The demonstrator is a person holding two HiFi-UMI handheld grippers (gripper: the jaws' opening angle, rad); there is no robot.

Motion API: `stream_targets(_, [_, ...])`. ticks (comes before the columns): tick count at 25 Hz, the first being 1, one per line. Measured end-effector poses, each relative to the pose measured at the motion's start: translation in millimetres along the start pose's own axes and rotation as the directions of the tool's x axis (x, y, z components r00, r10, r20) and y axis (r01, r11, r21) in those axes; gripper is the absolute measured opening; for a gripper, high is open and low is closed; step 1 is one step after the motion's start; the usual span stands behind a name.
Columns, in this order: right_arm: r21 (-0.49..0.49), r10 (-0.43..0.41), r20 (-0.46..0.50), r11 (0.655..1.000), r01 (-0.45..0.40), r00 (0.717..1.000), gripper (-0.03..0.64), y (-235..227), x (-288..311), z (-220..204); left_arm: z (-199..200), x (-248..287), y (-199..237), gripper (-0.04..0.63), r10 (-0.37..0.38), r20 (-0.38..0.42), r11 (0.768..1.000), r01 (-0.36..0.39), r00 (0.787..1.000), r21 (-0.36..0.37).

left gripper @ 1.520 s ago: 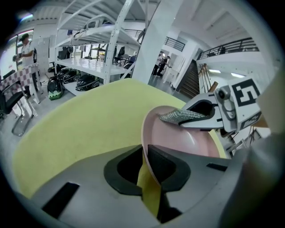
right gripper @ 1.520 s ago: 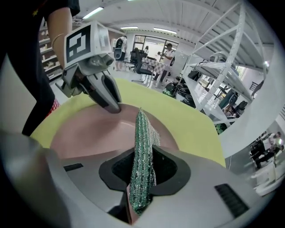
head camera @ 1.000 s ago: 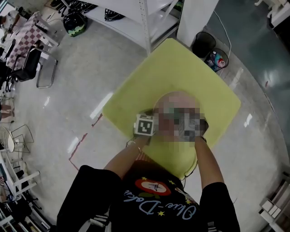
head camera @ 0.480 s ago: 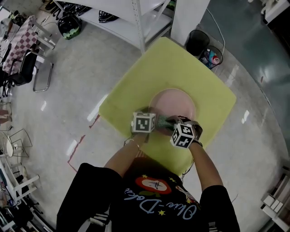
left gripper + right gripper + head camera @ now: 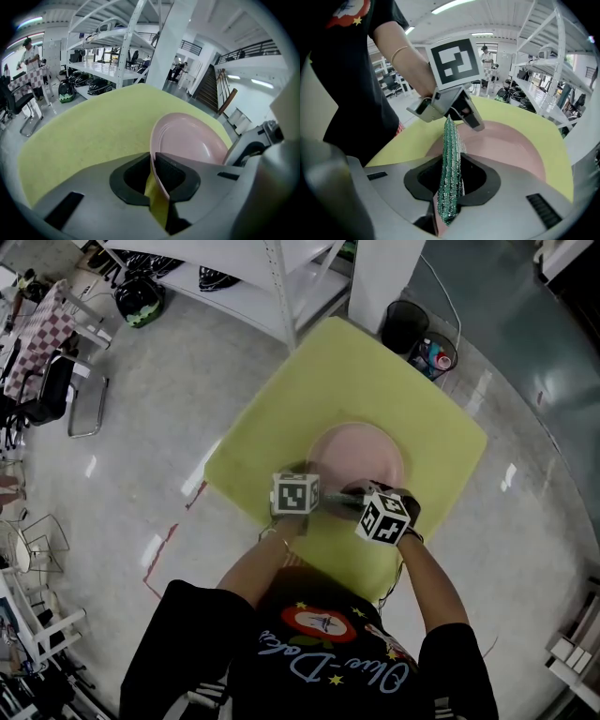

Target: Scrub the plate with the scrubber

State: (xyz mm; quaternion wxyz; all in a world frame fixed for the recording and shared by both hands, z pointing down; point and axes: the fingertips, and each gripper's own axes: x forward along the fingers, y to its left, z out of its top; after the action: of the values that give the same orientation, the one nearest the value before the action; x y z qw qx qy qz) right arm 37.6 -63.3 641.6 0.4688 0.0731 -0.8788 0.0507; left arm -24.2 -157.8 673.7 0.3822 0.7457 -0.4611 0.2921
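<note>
A pink plate [image 5: 358, 457] lies on the yellow table [image 5: 394, 381]. My left gripper [image 5: 153, 161] is shut on the plate's near rim and tilts it up; the plate's inside [image 5: 192, 140] faces right. In the head view the left gripper [image 5: 319, 494] sits at the plate's near-left edge. My right gripper [image 5: 450, 180] is shut on a green mesh scrubber [image 5: 451, 154], which stands edge-on against the near part of the plate [image 5: 511, 140], just below the left gripper's jaws [image 5: 457, 110]. From above, the right gripper [image 5: 364, 502] is close beside the left one.
The table's edges [image 5: 225, 474] drop to a grey floor. White shelving [image 5: 272, 287] and a black bin [image 5: 405, 326] stand beyond the far side. A chair [image 5: 56, 381] is at the far left. The person's arms [image 5: 253, 568] reach in from below.
My right gripper with the scrubber has shifted a little along the plate's near part. The left gripper has kept its hold on the rim in the same place.
</note>
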Motion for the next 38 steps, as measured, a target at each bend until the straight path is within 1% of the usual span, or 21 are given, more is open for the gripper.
stream_targets(2, [0.0, -0.061, 0.006, 0.998, 0.061, 0.998, 0.067, -20.0, -7.6, -2.4, -1.4, 1.7, -0.7, 0.032, 0.0, -0.001, 1.0, 0.0, 1.0, 0.019])
stream_targets(5, [0.039, -0.16, 0.023, 0.987, 0.159, 0.987, 0.066, -54.5, -20.6, -3.2, 0.4, 1.1, -1.9, 0.035, 0.001, 0.004, 0.999, -0.001, 1.0, 0.04])
stream_targets(9, [0.006, -0.254, -0.033, 0.967, 0.255, 0.967, 0.066, -93.6, -28.0, -15.9, 1.3, 0.4, -2.9, 0.035, 0.004, -0.007, 0.999, -0.004, 1.0, 0.045])
stream_targets(14, [0.024, -0.345, -0.085, 0.937, 0.348, 0.935, 0.066, -128.5, -32.3, -32.8, 1.1, 2.8, -3.3, 0.035, -0.003, -0.007, 0.999, 0.004, 1.0, 0.04])
stream_targets(16, [0.015, -0.347, -0.099, 0.936, 0.35, 0.933, 0.064, -130.3, -29.3, -36.2, 0.3, 0.6, -3.2, 0.035, -0.004, -0.007, 0.999, 0.004, 1.0, 0.037])
stream_targets(21, [0.004, -0.293, -0.124, 0.955, 0.296, 0.948, 0.066, -119.5, -16.2, -38.2, 1.6, -1.7, -1.9, 0.035, -0.003, -0.004, 0.999, 0.003, 1.0, 0.051])
stream_targets(25, [-0.003, -0.261, -0.155, 0.965, 0.263, 0.953, 0.066, -108.1, -11.7, -44.8, 1.1, -0.4, -1.9, 0.035, 0.004, -0.004, 0.999, -0.004, 1.0, 0.047])
stream_targets(30, [0.048, -0.267, -0.15, 0.96, 0.276, 0.952, 0.067, -87.0, -9.5, -48.7, -0.2, 2.0, 0.5, 0.037, 0.01, 0.008, 0.999, -0.011, 1.0, 0.044])
stream_targets(34, [0.036, -0.261, -0.162, 0.962, 0.27, 0.952, 0.067, -64.3, -8.2, -51.8, -0.8, -0.3, -1.1, 0.037, 0.018, 0.004, 0.999, -0.018, 1.0, 0.043])
stream_targets(38, [0.052, -0.232, -0.164, 0.969, 0.243, 0.959, 0.067, -44.3, -6.4, -50.0, -1.0, -0.9, 0.0, 0.038, 0.023, 0.009, 0.999, -0.023, 1.0, 0.047])
